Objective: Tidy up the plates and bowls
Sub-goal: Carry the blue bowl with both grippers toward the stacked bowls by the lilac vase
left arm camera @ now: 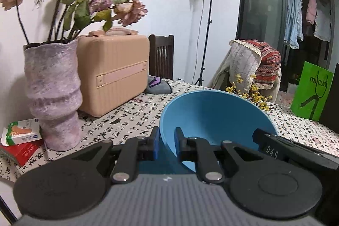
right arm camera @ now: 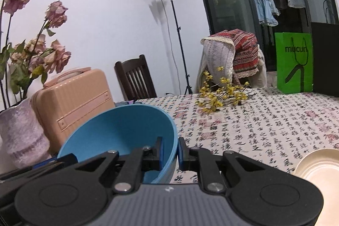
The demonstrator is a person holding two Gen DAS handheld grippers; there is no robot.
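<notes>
While both tools are clamping it from opposite sides, the blue bowl is hanging tilted above the surface, its hollow facing the cameras.

Left hand-held gripper: nearly closed, its two blue-padded jaws pinching the bowl's left rim, one pad outside the wall and one inside.

Right hand-held gripper: likewise nearly closed, pinching the bowl's right rim, one pad inside the wall and one outside; its black body is showing at the lower right of the left wrist view.

Cream plate: lying on the patterned cloth at the lower right of the right wrist view, apart from the bowl.

Mauve vase: standing upright at the left, holding dried roses.

Peach case: standing just beside the vase, behind the bowl.

Yellow flower sprigs: lying on the cloth beyond the bowl.

Green bag: standing upright at the far right edge of the surface.

Boxes: stacked at the vase's foot.

Lamp stand: standing by the white wall.
</notes>
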